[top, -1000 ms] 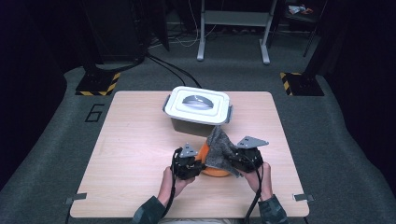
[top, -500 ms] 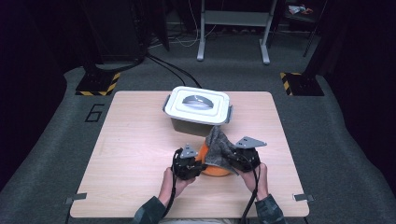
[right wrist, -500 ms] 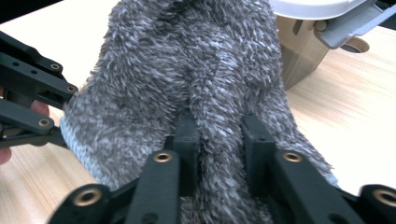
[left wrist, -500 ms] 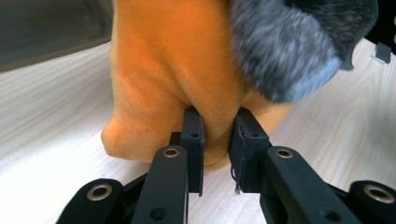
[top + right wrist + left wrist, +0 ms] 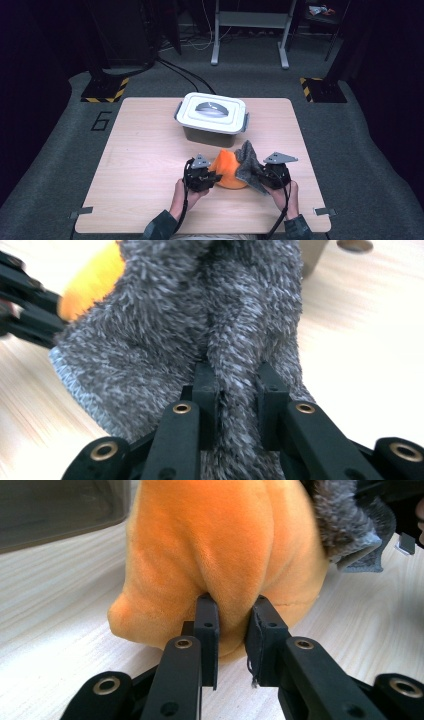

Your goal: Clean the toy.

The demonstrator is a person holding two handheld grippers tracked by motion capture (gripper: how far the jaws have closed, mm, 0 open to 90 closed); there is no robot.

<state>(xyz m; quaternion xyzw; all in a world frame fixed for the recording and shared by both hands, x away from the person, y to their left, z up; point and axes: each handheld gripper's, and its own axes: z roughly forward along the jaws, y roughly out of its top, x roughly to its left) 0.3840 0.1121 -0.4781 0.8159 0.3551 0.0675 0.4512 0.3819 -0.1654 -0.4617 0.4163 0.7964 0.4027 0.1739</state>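
Note:
An orange plush toy [image 5: 229, 171] lies on the table near its front edge, between my two grippers. My left gripper [image 5: 216, 176] comes in from its left and is shut on a fold of the orange plush [image 5: 215, 545], with the fabric pinched between the pads [image 5: 207, 620]. A grey fuzzy cloth [image 5: 247, 160] lies against the toy's right side. My right gripper [image 5: 260, 175] is shut on a ridge of this grey cloth [image 5: 200, 305], which bulges up between its fingers [image 5: 205, 385]. A strip of the orange toy [image 5: 92, 282] shows behind the cloth.
A white lidded plastic box [image 5: 212, 117] with side latches stands just behind the toy at the table's middle. The wooden table [image 5: 145, 150] has open room to the left. Dark floor, stands and cables lie beyond the far edge.
My right gripper has shifted a little to the right and downward with the grey cloth, baring more of the orange toy. The left gripper has stayed where it was.

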